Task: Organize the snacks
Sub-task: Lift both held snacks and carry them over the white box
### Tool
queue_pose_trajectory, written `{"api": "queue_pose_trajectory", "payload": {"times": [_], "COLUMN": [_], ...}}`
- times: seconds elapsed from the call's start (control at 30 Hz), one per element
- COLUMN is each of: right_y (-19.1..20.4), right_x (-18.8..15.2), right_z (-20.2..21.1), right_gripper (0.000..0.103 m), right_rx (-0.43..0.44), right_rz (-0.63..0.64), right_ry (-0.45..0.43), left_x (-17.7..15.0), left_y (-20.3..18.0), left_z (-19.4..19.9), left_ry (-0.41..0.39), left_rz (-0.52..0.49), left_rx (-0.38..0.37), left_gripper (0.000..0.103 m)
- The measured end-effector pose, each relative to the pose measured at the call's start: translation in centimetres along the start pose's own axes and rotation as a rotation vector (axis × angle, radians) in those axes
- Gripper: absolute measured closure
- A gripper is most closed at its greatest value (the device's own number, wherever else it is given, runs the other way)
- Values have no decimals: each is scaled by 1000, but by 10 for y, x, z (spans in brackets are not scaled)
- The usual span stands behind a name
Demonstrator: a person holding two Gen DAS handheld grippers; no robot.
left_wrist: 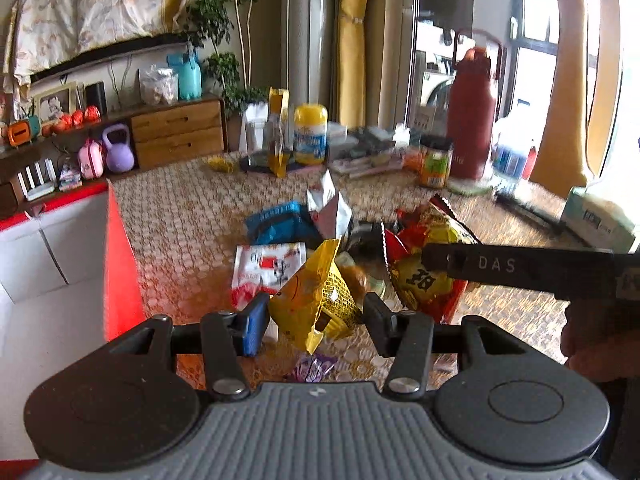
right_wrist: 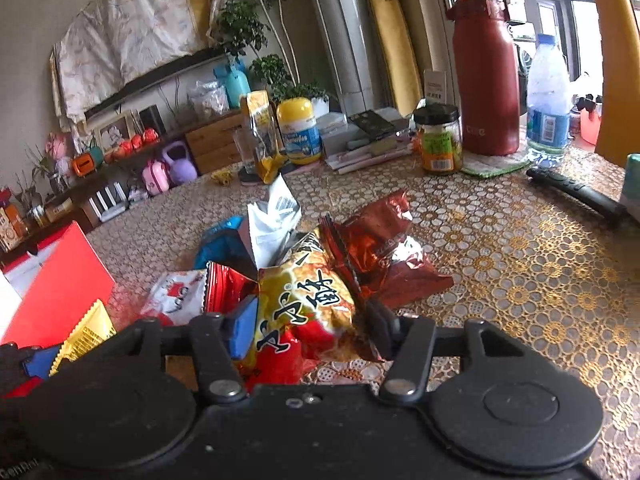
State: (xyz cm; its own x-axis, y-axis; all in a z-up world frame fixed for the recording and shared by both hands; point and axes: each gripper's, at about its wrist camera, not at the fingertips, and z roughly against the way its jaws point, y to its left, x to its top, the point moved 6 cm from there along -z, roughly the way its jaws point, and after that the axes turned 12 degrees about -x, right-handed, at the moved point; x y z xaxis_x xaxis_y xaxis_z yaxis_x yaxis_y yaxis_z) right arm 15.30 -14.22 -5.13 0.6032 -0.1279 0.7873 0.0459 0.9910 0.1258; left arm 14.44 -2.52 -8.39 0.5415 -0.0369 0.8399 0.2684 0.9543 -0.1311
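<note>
Holding a small yellow snack packet (left_wrist: 316, 308) pinched in your left claw (left_wrist: 314, 316), you have it lifted clear of the surface (left_wrist: 180, 216), its crumpled end hanging down between the blue pad (left_wrist: 252, 330) and the black pad. Your right claw (right_wrist: 310, 324) is clamped on a bigger yellow-and-red snack bag (right_wrist: 308, 304) with bold black characters; both pads press into its sides. In the left wrist view the same bag (left_wrist: 424, 272) shows just right of the yellow packet, with your right claw's black finger (left_wrist: 480, 264) lying across it.

Behind those two, the rest of the pile lies on the patterned cloth: a shiny dark red bag (right_wrist: 384, 248) touching the big bag on its right, a torn white-and-silver wrapper (right_wrist: 272, 224) standing up behind it, a blue packet (right_wrist: 220, 244) to the left of that, and a white-and-red packet (right_wrist: 178, 290) lying flat near the left. A small purple wrapper (left_wrist: 314, 368) lies under your left claw.

An open red box (left_wrist: 120, 264) with white inside sits at the left edge of the surface, beside the pile. Along the far side stand a yellow-lidded tub (right_wrist: 298, 130), a jar with a black lid (right_wrist: 438, 140), a tall red flask (right_wrist: 484, 76) and a clear water bottle (right_wrist: 548, 96). A black stick-shaped thing (right_wrist: 576, 194) lies near the right edge.
</note>
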Motion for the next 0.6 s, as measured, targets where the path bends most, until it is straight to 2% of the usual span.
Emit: {"api": "queue_pose_trajectory", "payload": {"times": [0.3,0.43,0.6], "right_y": [13,35,70], "right_x": [27,42,52], "right_z": [57,79,91], "right_gripper": [46,46,46], "right_rx": [13,56,124], "right_rz": [28,54,90], "right_ry": [-124,-173,-195], "left_x": [29,36,37], "left_y": [-3,9,39], "left_z": [56,81,112], "left_ry": [-127,-169,-202], "left_rz": [3,20,56], "left_rx": [-8,25,101], "left_gripper": [52,52,52]}}
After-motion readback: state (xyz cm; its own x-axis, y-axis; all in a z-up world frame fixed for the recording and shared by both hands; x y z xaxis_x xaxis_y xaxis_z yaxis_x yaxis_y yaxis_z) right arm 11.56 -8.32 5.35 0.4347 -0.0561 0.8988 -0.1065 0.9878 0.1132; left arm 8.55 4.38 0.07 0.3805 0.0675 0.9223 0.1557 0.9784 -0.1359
